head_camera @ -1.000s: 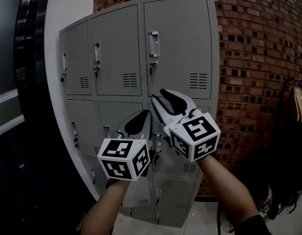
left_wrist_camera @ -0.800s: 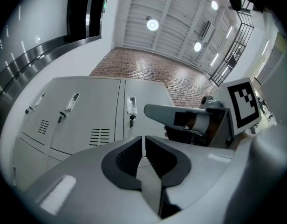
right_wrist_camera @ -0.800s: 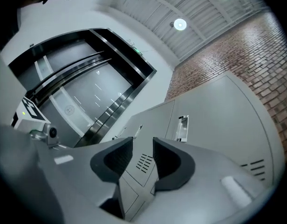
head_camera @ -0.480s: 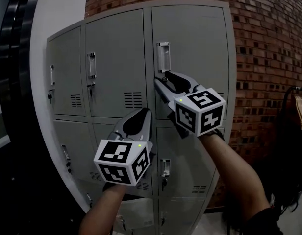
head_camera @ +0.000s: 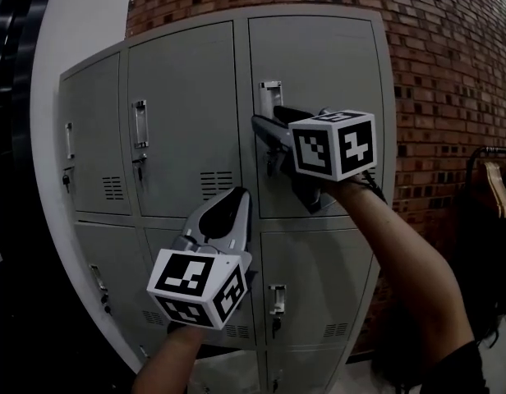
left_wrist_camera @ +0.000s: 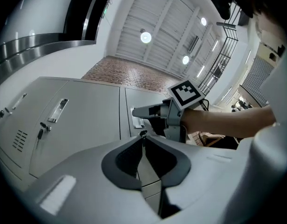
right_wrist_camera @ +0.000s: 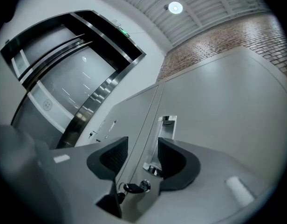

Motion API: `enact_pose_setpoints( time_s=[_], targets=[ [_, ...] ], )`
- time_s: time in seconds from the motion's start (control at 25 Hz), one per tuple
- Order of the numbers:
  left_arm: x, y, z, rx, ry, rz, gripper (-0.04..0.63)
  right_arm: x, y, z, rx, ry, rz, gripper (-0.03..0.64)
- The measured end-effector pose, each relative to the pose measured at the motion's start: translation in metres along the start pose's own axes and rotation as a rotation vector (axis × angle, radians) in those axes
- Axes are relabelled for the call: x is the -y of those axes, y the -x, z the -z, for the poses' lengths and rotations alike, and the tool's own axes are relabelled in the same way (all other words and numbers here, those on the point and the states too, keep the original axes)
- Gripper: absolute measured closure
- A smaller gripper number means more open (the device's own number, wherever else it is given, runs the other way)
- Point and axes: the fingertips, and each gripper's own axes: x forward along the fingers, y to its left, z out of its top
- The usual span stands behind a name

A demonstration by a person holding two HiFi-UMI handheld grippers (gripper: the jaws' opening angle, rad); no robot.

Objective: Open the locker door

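Right gripper view: your right tongs (right_wrist_camera: 142,143), jaws just opening, straddle the handle (right_wrist_camera: 166,125) of the locker door (right_wrist_camera: 222,106) without gripping; your left tongs (left_wrist_camera: 142,135) are closed, empty.

Grey grippers (head_camera: 236,197) (head_camera: 266,118), black-padded fingers (right_wrist_camera: 175,158), black-and-white marker cubes (head_camera: 333,144).

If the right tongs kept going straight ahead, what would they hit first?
Probably the handle on the top right locker door: it shows between the right tongs, which have just been opening and don't grip it.
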Motion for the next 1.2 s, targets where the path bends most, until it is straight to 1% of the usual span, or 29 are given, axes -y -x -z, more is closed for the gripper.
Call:
enact_pose_setpoints(
  time_s=[0.16, 0.32, 0.44, 0.48, 0.52, 0.64, 0.68, 0.72, 0.8, 0.88, 1.0, 1.2],
  targets=[
    [0.001, -0.002, 0.005, -0.001, 0.017, 0.011, 0.594, -0.002, -0.011, -0.002, -0.029, -0.017, 0.004, 0.445],
    [0.0, 0.0, 0.008, -0.001, 0.013, 0.009, 0.594, -0.002, -0.014, 0.001, -0.04, -0.001, 0.022, 0.449],
    [-0.002, 0.0, 0.006, 0.002, 0.015, 0.005, 0.594, -0.004, -0.014, -0.002, -0.027, -0.034, 0.0, 0.457],
    [-0.001, 0.0, 0.005, 0.002, 0.013, 0.005, 0.594, -0.007, -0.015, -0.002, -0.02, -0.044, -0.005, 0.526],
    [0.0, 0.001, 0.004, 0.003, 0.009, 0.005, 0.594, -0.009, -0.015, -0.003, -0.009, -0.04, 0.006, 0.56],
    [-0.004, 0.007, 0.006, 0.003, -0.002, -0.006, 0.594, -0.006, -0.011, -0.01, 0.036, 0.042, 0.084, 0.508],
    [-0.006, 0.008, 0.007, 0.003, -0.003, -0.011, 0.594, -0.003, -0.01, -0.012, 0.039, 0.035, 0.089, 0.481],
    [-0.009, 0.009, 0.008, 0.003, -0.001, -0.017, 0.594, 0.0, -0.009, -0.013, 0.034, 0.005, 0.086, 0.453],
    [-0.013, 0.01, 0.009, 0.002, 0.007, -0.025, 0.594, 0.005, -0.009, -0.011, 0.015, -0.048, 0.086, 0.42],
    [-0.015, 0.012, 0.009, 0.004, 0.009, -0.027, 0.594, 0.005, -0.013, -0.007, -0.006, -0.063, 0.086, 0.411],
    [-0.014, 0.014, 0.006, 0.014, 0.009, -0.026, 0.594, 0.002, -0.019, -0.004, -0.025, -0.055, 0.085, 0.41],
    [-0.015, 0.015, 0.008, 0.013, 0.015, -0.024, 0.594, 0.003, -0.019, -0.004, -0.023, -0.062, 0.09, 0.413]
  ],
)
